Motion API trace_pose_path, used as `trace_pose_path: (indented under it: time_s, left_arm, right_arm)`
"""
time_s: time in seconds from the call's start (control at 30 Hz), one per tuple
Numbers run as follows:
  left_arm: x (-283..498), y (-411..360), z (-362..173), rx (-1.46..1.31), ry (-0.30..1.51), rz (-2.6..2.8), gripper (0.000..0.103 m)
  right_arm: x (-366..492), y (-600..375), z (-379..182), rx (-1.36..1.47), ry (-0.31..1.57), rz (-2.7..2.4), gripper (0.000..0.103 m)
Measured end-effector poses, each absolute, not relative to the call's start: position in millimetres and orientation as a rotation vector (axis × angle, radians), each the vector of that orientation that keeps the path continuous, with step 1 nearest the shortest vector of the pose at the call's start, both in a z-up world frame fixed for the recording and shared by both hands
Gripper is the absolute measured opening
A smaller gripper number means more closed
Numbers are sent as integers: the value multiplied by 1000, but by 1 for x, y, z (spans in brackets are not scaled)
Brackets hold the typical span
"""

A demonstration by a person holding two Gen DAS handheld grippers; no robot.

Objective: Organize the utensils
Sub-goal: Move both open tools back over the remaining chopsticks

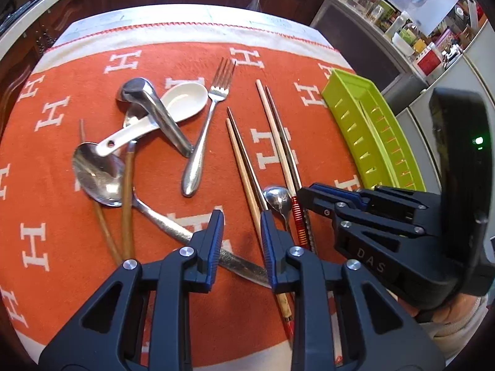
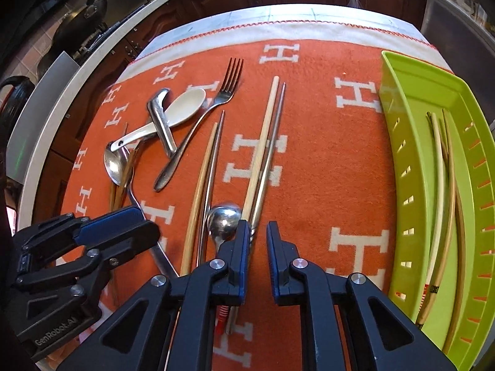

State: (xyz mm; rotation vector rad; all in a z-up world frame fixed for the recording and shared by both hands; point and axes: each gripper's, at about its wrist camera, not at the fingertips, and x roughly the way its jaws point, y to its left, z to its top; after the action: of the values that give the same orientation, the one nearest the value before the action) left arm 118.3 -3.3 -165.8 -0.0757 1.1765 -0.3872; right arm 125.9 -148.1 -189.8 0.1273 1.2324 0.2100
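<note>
Loose utensils lie on an orange cloth [image 1: 62,142]. My left gripper [image 1: 241,219] hovers low over it, open by a narrow gap, with only cloth and a knife handle [image 1: 173,225] crossing below. Its right finger sits beside a wooden and metal chopstick pair [image 1: 244,160]. My right gripper [image 2: 258,227] is open by a slim gap with bare cloth in it. Its left finger overlaps a second chopstick pair [image 2: 263,154], next to a small metal spoon [image 2: 224,219]. The green tray [image 2: 399,154] on the right holds several chopsticks [image 2: 439,185].
At the left lies a pile: a fork [image 1: 204,130], a white ceramic spoon [image 1: 179,102], a bent steel utensil [image 1: 154,114] and a large metal spoon [image 1: 96,176] over wooden handles. A cluttered counter [image 1: 402,31] runs behind the table, with dark cabinets beyond.
</note>
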Motion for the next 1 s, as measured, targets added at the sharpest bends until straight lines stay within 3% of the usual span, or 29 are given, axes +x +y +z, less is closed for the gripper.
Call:
trace_pose_path:
  time_s: [0.3,0.73,1.0]
  left_arm:
    - [127,-24,-187,-33,1213,-368,22]
    - [129,-35,-190,0,1224,-348,21]
    - [119,-53,-191,152,1183,-298,20]
  right_arm:
    - [126,-136,-192,18,1205,171,12]
    - [119,-153,-190,71,1210,187,8]
    - [116,-151,-190,52,1195,182,8]
